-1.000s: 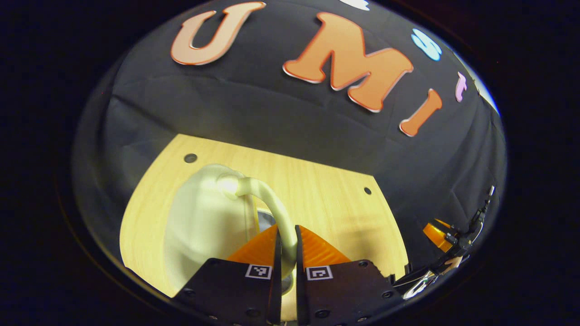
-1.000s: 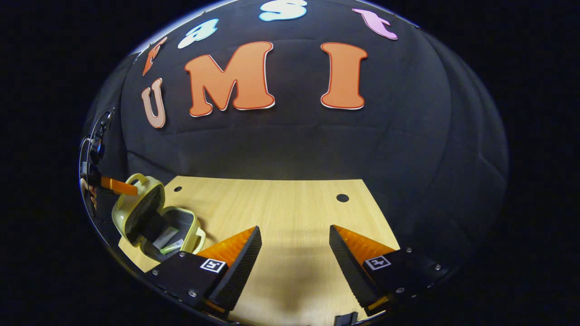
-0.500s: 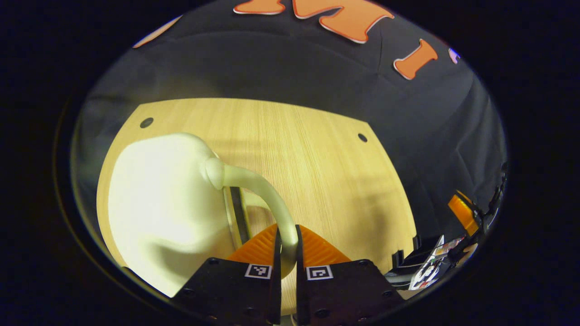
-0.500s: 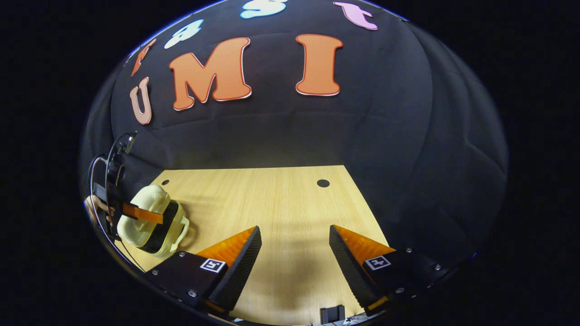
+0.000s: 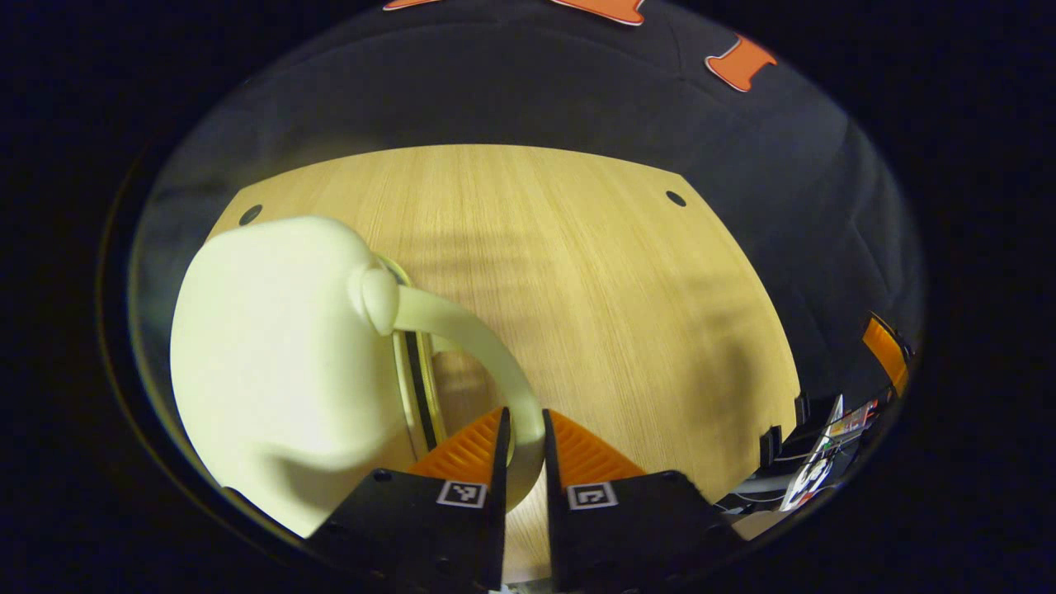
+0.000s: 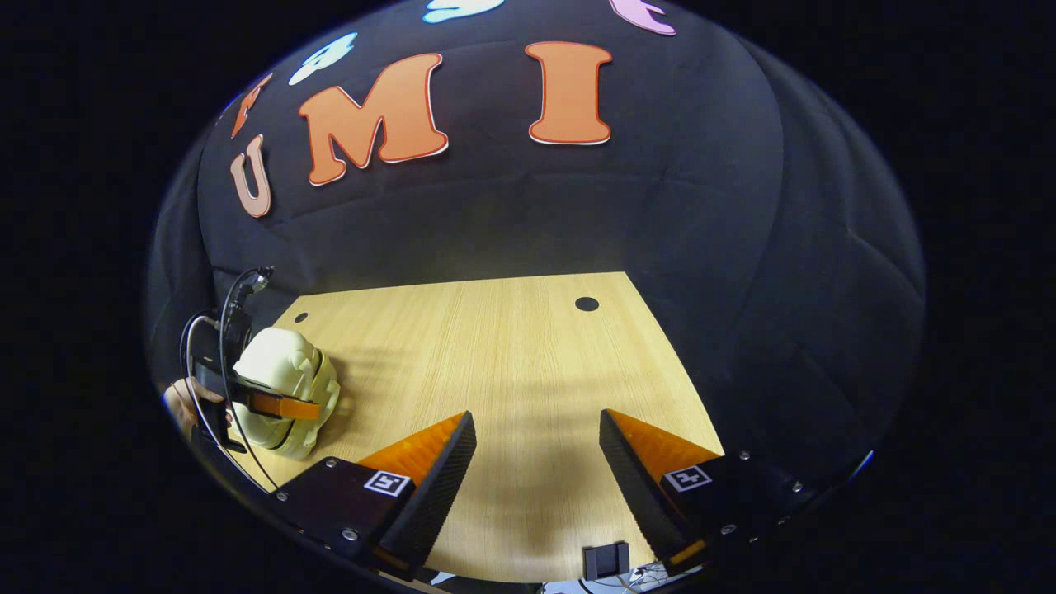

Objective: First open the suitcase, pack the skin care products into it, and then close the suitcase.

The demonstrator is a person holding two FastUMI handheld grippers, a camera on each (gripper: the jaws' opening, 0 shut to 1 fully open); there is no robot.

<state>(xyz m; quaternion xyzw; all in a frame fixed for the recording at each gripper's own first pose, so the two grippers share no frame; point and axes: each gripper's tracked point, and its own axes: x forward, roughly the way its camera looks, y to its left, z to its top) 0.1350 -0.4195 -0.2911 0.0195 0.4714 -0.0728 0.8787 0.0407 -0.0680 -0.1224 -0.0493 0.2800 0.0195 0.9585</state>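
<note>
1. Pale green plastic: the suitcase [image 5: 280, 363] lies at the near left of the wooden table [image 5: 594, 297] in the left gripper view, its two shells drawn together with a narrow dark seam between them.
2. Your left gripper [image 5: 524, 437] has its fingers pressed in on the suitcase's curved handle [image 5: 478, 346], one on each side, with the handle filling the narrow gap.
3. The handle arcs from a round knob on the shell down to the fingertips.
4. In the right gripper view the same suitcase [image 6: 289, 388] sits at the table's far left edge, with your left gripper [image 6: 280, 404] laid across its front and your hand [image 6: 186, 400] behind it.
5. Whether the suitcase is fully latched, you cannot tell from either view.
6. Your right gripper [image 6: 536, 437] hangs over the bare middle of the table [image 6: 511, 355], fingers spread wide apart, nothing between them, well apart from the suitcase.
7. Its shadow falls on the wood just ahead of the fingers.
8. The skin care products cannot be seen with the shells together.
</note>
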